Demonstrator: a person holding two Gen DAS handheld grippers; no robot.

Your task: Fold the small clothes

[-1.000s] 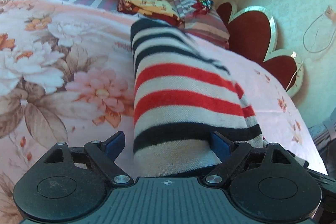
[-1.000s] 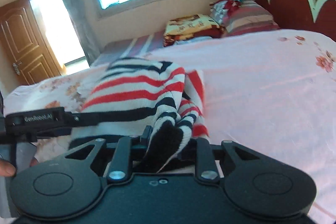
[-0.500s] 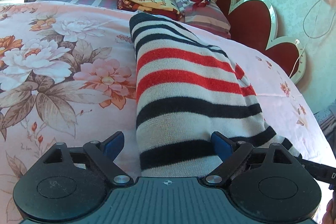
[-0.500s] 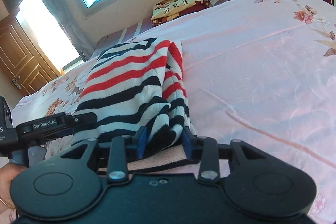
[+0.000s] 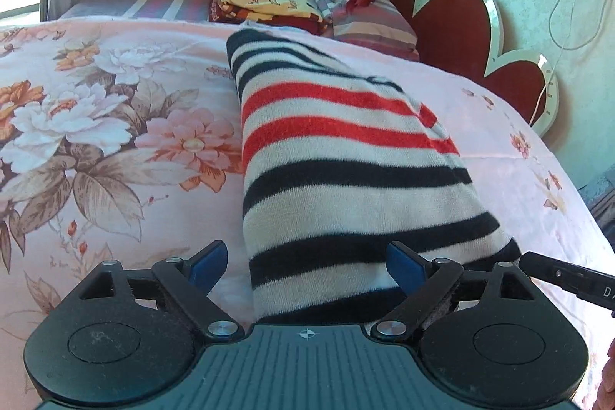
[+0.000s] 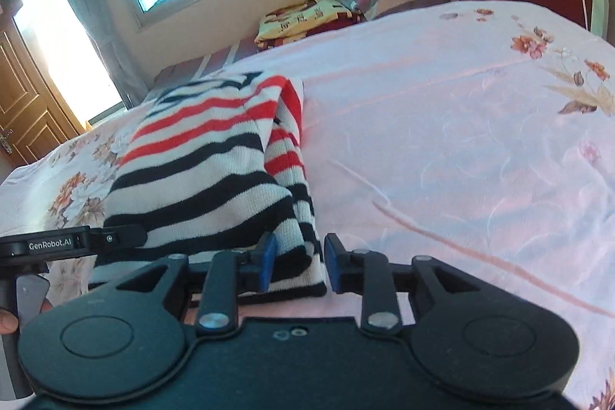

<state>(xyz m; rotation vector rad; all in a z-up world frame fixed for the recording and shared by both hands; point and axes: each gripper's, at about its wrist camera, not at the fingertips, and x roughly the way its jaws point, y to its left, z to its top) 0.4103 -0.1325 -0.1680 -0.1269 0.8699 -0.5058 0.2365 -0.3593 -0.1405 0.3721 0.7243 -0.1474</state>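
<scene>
Right between the left claw's (image 5: pixel 307 262) wide-spread jaws sat the near end of the folded striped sweater (image 5: pixel 346 156), but the blue pads (image 5: pixel 209 262) weren't pressing it, so that claw was released. The sweater lay flat on the flowery pink bedspread (image 5: pixel 115 140), stretching away from the claw toward the pillows (image 5: pixel 369 21) and the heart-shaped headboard (image 5: pixel 453 25). Over at the right claw (image 6: pixel 300 262), the jaws had just been moving and stood narrow, the sweater's edge between them, right pad clear. Released too, I'd say.

2 close wrist views, shared sweater (image 5: pixel 346 160)
</scene>
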